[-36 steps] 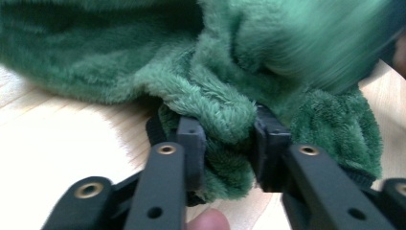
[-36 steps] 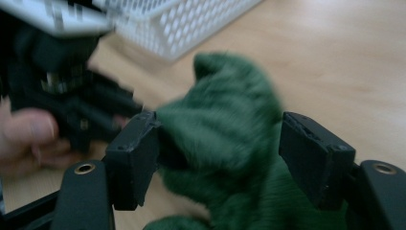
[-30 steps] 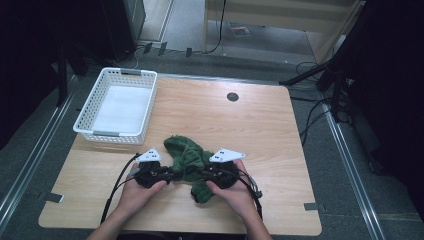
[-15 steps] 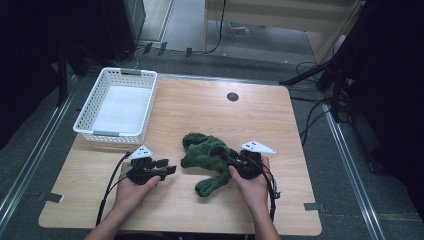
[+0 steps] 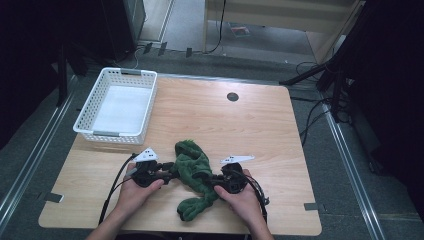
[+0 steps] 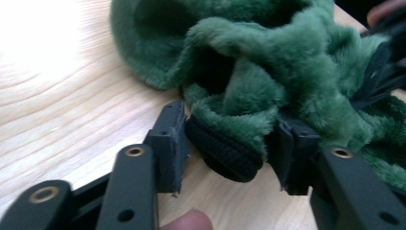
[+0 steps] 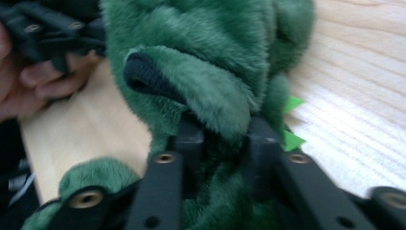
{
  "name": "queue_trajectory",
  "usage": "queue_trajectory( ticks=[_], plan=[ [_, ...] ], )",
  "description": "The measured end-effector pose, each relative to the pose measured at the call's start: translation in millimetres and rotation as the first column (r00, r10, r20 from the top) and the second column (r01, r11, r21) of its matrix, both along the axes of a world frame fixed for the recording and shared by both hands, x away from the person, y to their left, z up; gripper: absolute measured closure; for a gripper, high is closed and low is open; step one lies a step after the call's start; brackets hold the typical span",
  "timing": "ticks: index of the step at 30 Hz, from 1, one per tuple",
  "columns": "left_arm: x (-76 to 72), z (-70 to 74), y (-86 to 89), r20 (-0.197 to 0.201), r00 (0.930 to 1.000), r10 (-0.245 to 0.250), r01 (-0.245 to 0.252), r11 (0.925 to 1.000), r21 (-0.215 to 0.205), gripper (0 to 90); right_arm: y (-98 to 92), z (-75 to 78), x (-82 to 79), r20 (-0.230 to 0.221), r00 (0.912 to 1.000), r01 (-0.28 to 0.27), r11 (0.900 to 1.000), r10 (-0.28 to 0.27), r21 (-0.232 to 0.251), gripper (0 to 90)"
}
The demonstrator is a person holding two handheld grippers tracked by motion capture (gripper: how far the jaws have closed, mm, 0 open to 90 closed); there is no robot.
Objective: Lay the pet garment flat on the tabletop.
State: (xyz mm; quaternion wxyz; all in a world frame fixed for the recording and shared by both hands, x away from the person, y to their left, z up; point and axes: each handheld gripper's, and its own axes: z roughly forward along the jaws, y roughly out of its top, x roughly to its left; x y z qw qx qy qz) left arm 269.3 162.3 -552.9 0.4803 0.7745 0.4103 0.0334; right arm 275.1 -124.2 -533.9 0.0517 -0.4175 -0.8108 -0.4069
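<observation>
We see one white basket at the table's left rear, unmoved since half a second ago. The left gripper, then apart from the cloth, has closed in and now clamps a black-edged fold of the one green plush garment at the front middle. The right gripper has swung back from the right and grips the fleece too. Two grippers, two hands, one garment.
</observation>
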Motion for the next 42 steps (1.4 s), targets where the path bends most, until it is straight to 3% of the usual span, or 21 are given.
queue_trajectory(
  ticks=[3, 5, 7, 9, 12, 13, 15, 16, 19, 20, 22, 23, 24, 27, 29, 30, 31, 34, 35, 38, 42],
  plan=[
    [-2.6, 2.0, -3.1, 0.020, 0.9997, -0.016, 0.016, 0.9999, 0.003, 61.0, -9.4, 19.8, 1.2, 0.039, 0.9988, -0.032, 0.999, 0.030, 0.043, 39.9],
    [-3.2, 2.9, -4.5, 0.015, 0.9998, -0.016, 0.016, 0.9999, -0.004, 67.6, -20.3, 38.8, 4.0, 0.092, 0.9958, -0.011, 0.992, 0.000, 0.125, 37.5],
    [-3.4, 3.1, -5.6, 0.017, 0.9997, -0.016, 0.017, 0.9998, -0.006, 69.9, -23.7, 47.6, 7.1, 0.117, 0.9927, 0.011, 0.989, -0.029, 0.148, 37.6],
    [-3.8, 2.9, -7.2, 0.029, 0.9993, -0.024, 0.024, 0.9997, 0.007, 73.9, -13.5, 67.8, 20.5, 0.217, 0.9711, 0.080, 0.992, -0.100, 0.098, 39.5],
    [-3.5, 3.1, -7.7, 0.031, 0.9991, -0.029, 0.028, 0.9995, 0.014, 75.3, 8.9, 70.7, 33.7, 0.236, 0.9682, 0.074, 0.996, -0.083, 0.048, 41.8],
    [-4.2, 3.9, -7.3, 0.031, 0.9990, -0.033, 0.033, 0.9993, 0.018, 75.9, 36.2, 62.3, 48.2, 0.235, 0.9718, 0.030, 0.998, -0.017, -0.054, 41.6],
    [-5.4, 4.9, -5.4, 0.037, 0.9983, -0.046, 0.044, 0.9985, 0.032, 76.5, 57.1, 46.5, 60.9, 0.210, 0.9771, 0.009, 0.983, 0.030, -0.182, 41.6],
    [-5.4, 4.9, -5.4, 0.037, 0.9983, -0.046, 0.044, 0.9985, 0.032, 77.4, 57.1, 46.5, 60.9, 0.210, 0.9771, 0.009, 0.983, 0.030, -0.182, 41.6],
    [-6.2, 5.5, -1.9, 0.029, 0.9970, -0.072, 0.070, 0.9965, 0.045, 79.2, 67.0, 26.6, 67.1, 0.185, 0.9814, 0.009, 0.949, 0.052, -0.316, 52.3],
    [-6.2, 5.4, -1.2, 0.023, 0.9968, -0.076, 0.075, 0.9959, 0.050, 80.2, 63.6, 23.4, 65.4, 0.214, 0.9756, 0.027, 0.942, 0.048, -0.335, 60.2],
    [-5.7, 4.5, 0.0, -0.001, 0.9971, -0.076, 0.076, 0.9950, 0.064, 81.7, 52.3, 24.6, 61.8, 0.253, 0.9675, 0.075, 0.954, 0.000, -0.290, 70.1],
    [-5.6, 3.9, 0.0, -0.007, 0.9969, -0.079, 0.079, 0.9949, 0.063, 82.7, 35.6, 29.7, 57.7, 0.311, 0.9469, 0.162, 0.957, -0.083, -0.239, 78.8],
    [-5.8, 3.8, -0.4, -0.010, 0.9962, -0.087, 0.087, 0.9941, 0.065, 82.7, 35.6, 29.7, 57.7, 0.311, 0.9469, 0.162, 0.957, -0.083, -0.239, 78.8],
    [-6.0, 4.7, -1.4, -0.014, 0.9949, -0.100, 0.101, 0.9928, 0.064, 82.7, 10.6, 35.8, 53.5, 0.375, 0.9097, 0.263, 0.947, -0.178, -0.188, 85.1],
    [-6.0, 5.2, -1.9, -0.010, 0.9945, -0.104, 0.105, 0.9934, 0.047, 81.7, -2.7, 38.3, 51.3, 0.370, 0.9015, 0.291, 0.947, -0.225, -0.133, 82.7],
    [-5.7, 5.5, -3.9, -0.005, 0.9955, -0.094, 0.094, 0.9946, 0.043, 80.3, -6.1, 43.0, 51.8, 0.309, 0.9245, 0.244, 0.969, -0.223, -0.033, 74.4],
    [-5.7, 5.5, -3.9, -0.005, 0.9955, -0.094, 0.094, 0.9946, 0.043, 79.7, -1.1, 45.7, 52.6, 0.295, 0.9364, 0.204, 0.979, -0.189, -0.021, 69.2],
    [-5.4, 5.2, -7.3, -0.004, 0.9960, -0.089, 0.089, 0.9950, 0.045, 79.3, 19.9, 49.1, 54.0, 0.289, 0.9533, 0.114, 0.990, -0.087, -0.079, 60.8],
    [-6.5, 4.5, -8.7, 0.001, 0.9958, -0.092, 0.092, 0.9944, 0.053, 78.8, 44.3, 46.8, 55.9, 0.309, 0.9510, 0.060, 0.983, -0.003, -0.174, 54.5],
    [-7.8, 3.9, -8.3, 0.002, 0.9958, -0.091, 0.091, 0.9944, 0.055, 78.7, 61.3, 37.6, 62.7, 0.274, 0.9582, -0.018, 0.972, 0.084, -0.234, 51.1],
    [-9.7, 3.4, -4.8, -0.002, 0.9942, -0.107, 0.107, 0.9924, 0.060, 80.2, 70.4, 14.4, 71.2, 0.238, 0.9674, 0.021, 0.911, 0.085, -0.411, 58.5]
  ],
)
